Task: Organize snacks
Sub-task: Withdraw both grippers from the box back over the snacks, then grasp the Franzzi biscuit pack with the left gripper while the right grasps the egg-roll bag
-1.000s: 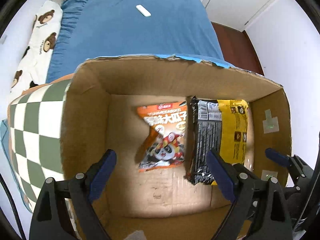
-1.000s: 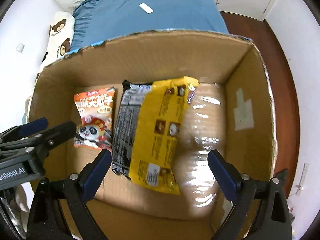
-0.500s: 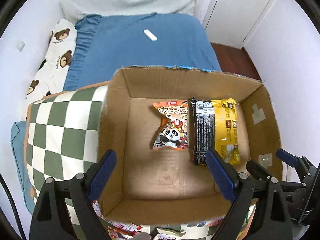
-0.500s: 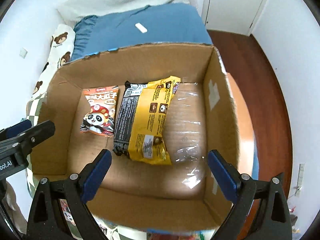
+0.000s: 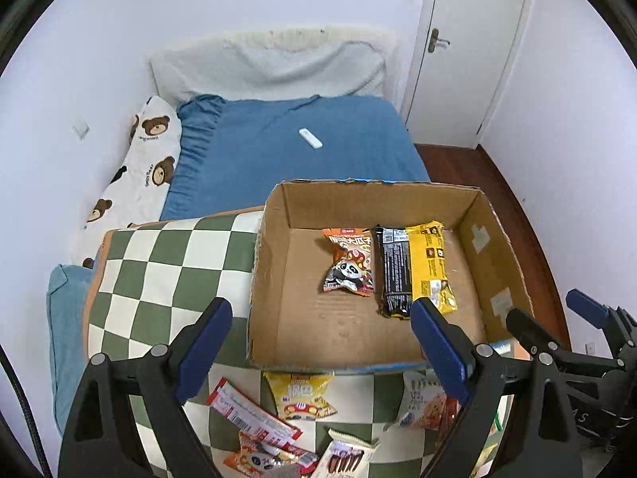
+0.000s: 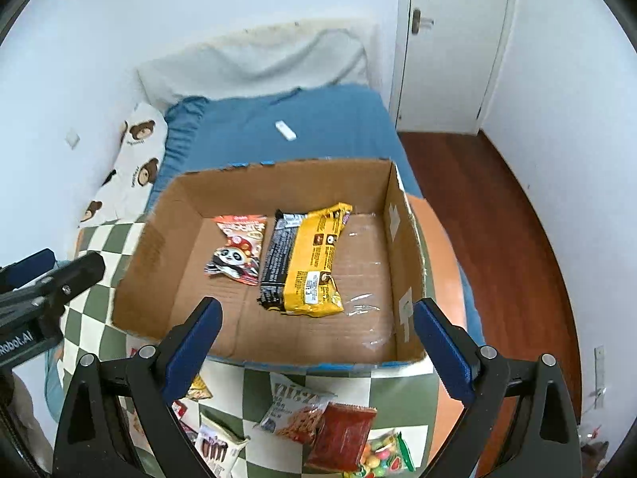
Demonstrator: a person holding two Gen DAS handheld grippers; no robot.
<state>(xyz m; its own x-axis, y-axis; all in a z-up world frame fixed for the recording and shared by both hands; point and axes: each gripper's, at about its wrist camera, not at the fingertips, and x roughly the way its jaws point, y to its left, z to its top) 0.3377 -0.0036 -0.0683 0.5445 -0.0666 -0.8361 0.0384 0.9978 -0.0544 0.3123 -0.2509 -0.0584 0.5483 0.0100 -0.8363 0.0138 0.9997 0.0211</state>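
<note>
An open cardboard box (image 5: 274, 271) (image 6: 402, 263) stands on a green-and-white checkered cloth (image 5: 159, 263). In it lie an orange panda snack bag (image 5: 350, 265) (image 6: 237, 251) and a yellow-and-black snack pack (image 5: 414, 269) (image 6: 306, 263). Loose snack packs lie in front of the box: a yellow bag (image 5: 302, 396), a red-and-white bar (image 5: 251, 414), a white crisps bag (image 6: 296, 412), a red pack (image 6: 344, 434). My left gripper (image 5: 320, 346) and right gripper (image 6: 316, 342) are open and empty, held above the near edge of the box.
A bed with a blue sheet (image 5: 294, 151) lies behind the box, with a white remote (image 5: 310, 138) on it and a bear-print pillow (image 5: 139, 167) at its left. A white door (image 5: 469, 47) and wooden floor (image 6: 485, 215) are at the right.
Both grippers have pulled back and up from inside the box. The box looks smaller now and the loose snacks in front of it have come into view. Both stay open.
</note>
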